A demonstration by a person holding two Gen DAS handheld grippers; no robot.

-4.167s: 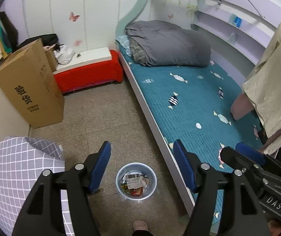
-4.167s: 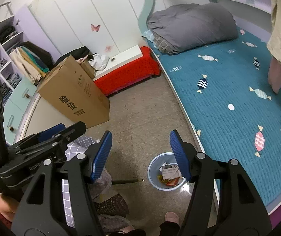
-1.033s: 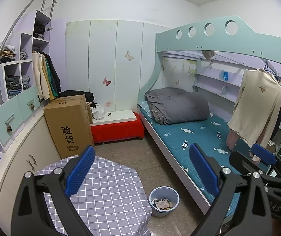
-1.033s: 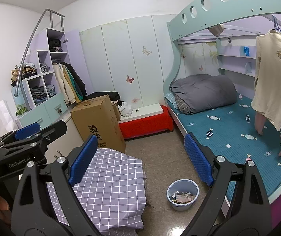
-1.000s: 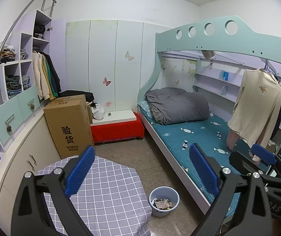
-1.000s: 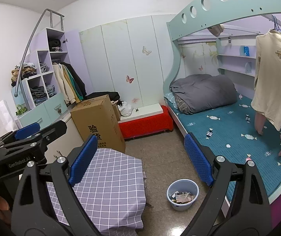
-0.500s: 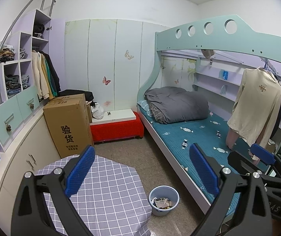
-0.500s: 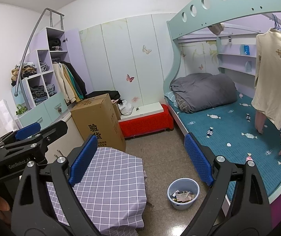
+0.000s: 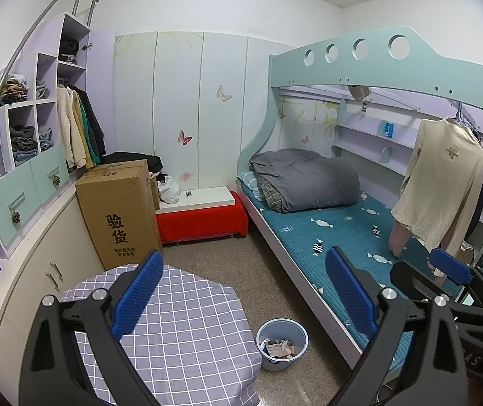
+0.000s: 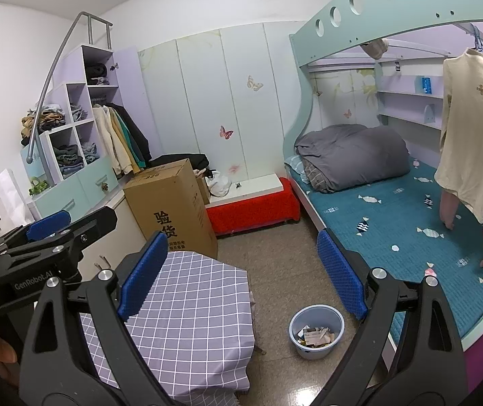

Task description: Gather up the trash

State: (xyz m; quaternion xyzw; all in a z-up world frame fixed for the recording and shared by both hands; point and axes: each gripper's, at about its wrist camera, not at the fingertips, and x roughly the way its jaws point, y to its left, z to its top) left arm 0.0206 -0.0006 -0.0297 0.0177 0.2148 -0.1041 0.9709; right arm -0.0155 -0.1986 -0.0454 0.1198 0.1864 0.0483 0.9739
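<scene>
Both grippers, left (image 9: 245,291) and right (image 10: 241,277), spread wide, empty; light thin-walled plastic trash bin (image 10: 316,331) of paper scraps, best pinched at rim.

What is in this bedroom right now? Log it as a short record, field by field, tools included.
Room: bedroom with a bunk bed
Trash bin: light blue bin on the floor between bed and table, paper scraps inside
Table: low table under a purple checked cloth, beside the bin
Box: tall cardboard box standing against the cabinets
Bench: red bench with a white top, by the far wall
Left tool: open, empty, raised above table and bin
Right tool: open, empty, also raised
Loose trash outside the bin: none visible
</scene>
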